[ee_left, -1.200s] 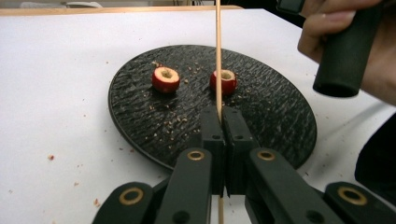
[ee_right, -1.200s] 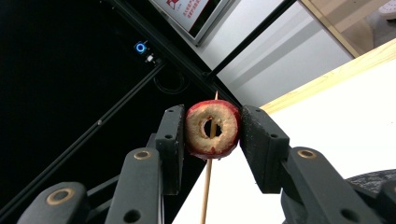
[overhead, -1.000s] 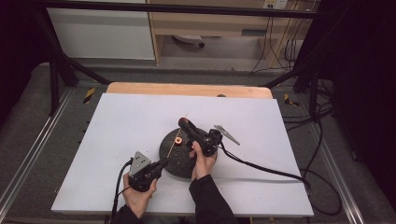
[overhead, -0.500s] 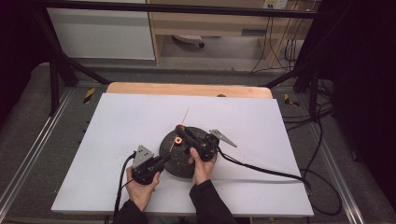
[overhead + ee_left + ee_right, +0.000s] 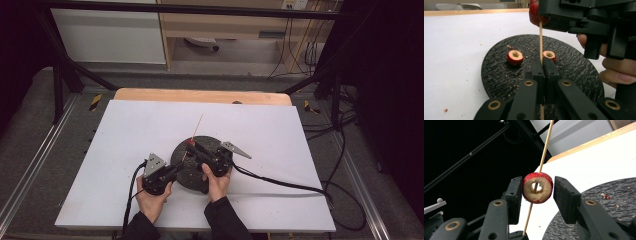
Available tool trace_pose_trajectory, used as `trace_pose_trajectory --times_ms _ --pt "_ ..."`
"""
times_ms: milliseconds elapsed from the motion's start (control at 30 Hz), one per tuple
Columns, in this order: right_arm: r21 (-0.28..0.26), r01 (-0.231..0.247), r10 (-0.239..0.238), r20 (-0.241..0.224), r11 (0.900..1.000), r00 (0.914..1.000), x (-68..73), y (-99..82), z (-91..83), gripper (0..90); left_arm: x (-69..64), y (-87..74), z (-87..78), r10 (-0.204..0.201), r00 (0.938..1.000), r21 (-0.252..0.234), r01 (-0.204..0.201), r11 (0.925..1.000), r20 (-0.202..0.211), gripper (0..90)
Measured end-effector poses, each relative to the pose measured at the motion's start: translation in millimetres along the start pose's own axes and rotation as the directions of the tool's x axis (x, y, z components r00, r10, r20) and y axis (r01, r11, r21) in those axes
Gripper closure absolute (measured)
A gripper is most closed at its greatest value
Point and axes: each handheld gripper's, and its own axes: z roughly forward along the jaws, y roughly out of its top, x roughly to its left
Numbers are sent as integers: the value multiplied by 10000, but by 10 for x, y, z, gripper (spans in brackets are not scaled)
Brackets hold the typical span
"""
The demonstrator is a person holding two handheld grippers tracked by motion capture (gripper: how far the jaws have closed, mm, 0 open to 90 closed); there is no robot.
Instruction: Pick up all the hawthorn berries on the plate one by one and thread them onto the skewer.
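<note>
My left gripper (image 5: 543, 61) is shut on a thin wooden skewer (image 5: 540, 40), which rises from its tips. A red fruit ring (image 5: 527, 191) with a hollowed core is threaded on that skewer (image 5: 546, 142). It sits between the pads of my right gripper (image 5: 538, 188). Those jaws have just been opening and stand a hair off the fruit. From above, the left gripper (image 5: 182, 164) and right gripper (image 5: 192, 145) meet over a round black plate (image 5: 192, 181). Two cored red fruits (image 5: 515, 57) (image 5: 549, 54) lie on the plate (image 5: 499, 72).
The plate rests on a white sheet (image 5: 125, 135) over a table with a wooden back edge (image 5: 200, 95). Crumbs dot the plate and sheet. A black cable (image 5: 280, 182) trails right from the right gripper. Metal rails run along both sides.
The skewer's tip now sticks out farther beyond the right gripper than before, as the fruit has gone further down it. Both hands have stayed over the plate's near side.
</note>
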Motion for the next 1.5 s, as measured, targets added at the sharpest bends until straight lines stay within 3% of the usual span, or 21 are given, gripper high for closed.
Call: trace_pose_trajectory --times_ms 300,333,500,567,600,633,800,833,867,900,1000,1133,1167,1200,1267,1333,1367,1400,1433,1467,1500 --pt "566 593 -594 4 9966 9982 30 113 -54 377 67 -22 -65 -10 10000 106 10 9999 -9 885" --pt "845 1183 -1192 57 9894 9929 36 167 -83 307 98 -29 -87 -44 10000 134 45 9999 -47 885" --pt "1661 1993 -2038 104 9658 9790 29 260 -152 177 149 -48 -133 38 10000 247 -36 9997 -83 885" --pt "1820 2504 -2585 218 9509 9658 -2 286 -202 141 176 -64 -159 51 10000 352 -49 9994 -53 885" --pt "2282 2905 -3042 265 9293 9522 -47 316 -261 97 192 -79 -177 95 10000 440 -94 9990 -23 885" --pt "2282 2905 -3042 265 9293 9522 -47 316 -261 97 192 -79 -177 95 10000 440 -94 9990 -23 885" --pt "3751 3766 -4252 530 8470 9036 -157 349 -400 51 252 -130 -257 290 9996 612 -294 9977 72 885" --pt "3751 3766 -4252 530 8470 9036 -157 349 -400 51 252 -130 -257 290 9996 612 -294 9977 72 885" --pt "4157 3988 -4606 558 8174 8858 -173 354 -436 51 272 -143 -293 350 9994 618 -352 9975 45 885" --pt "4306 4072 -4734 542 8055 8792 -176 356 -450 50 272 -143 -293 350 9994 618 -352 9975 45 885" --pt "4506 4287 -4969 387 7831 8669 -174 371 -467 58 297 -164 -358 537 9985 696 -545 9961 127 885" --pt "4559 4351 -5085 453 7764 8599 -178 411 -457 70 330 -184 -438 711 9974 795 -718 9942 124 885" --pt "4655 4394 -5180 490 7683 8540 -182 434 -440 76 340 -189 -456 744 9972 809 -751 9939 116 885" --pt "4945 4508 -5413 482 7431 8394 -178 466 -390 78 366 -203 -499 810 9966 865 -817 9929 114 884" --pt "5069 4547 -5490 443 7323 8347 -175 476 -366 80 386 -215 -527 857 9962 846 -868 9926 158 885" --pt "5728 4564 -5749 319 6809 8176 -166 513 -245 84 416 -226 -563 950 9954 891 -959 9914 141 884" --pt "5728 4564 -5749 319 6809 8176 -166 513 -245 84 416 -226 -563 950 9954 891 -959 9914 141 884" --pt "6123 4525 -5865 228 6484 8096 -173 538 -157 100 436 -232 -580 996 9949 940 -1006 9905 159 884" --pt "6123 4525 -5865 228 6484 8096 -173 538 -157 100 436 -232 -580 996 9949 940 -1006 9905 159 884" --pt "6480 4450 -5954 164 6181 8032 -185 566 -73 126 455 -247 -591 1028 9945 1004 -1045 9894 220 885" --pt "6657 4373 -5959 137 6046 8030 -193 580 -34 133 455 -247 -591 1028 9945 1004 -1045 9894 220 884"
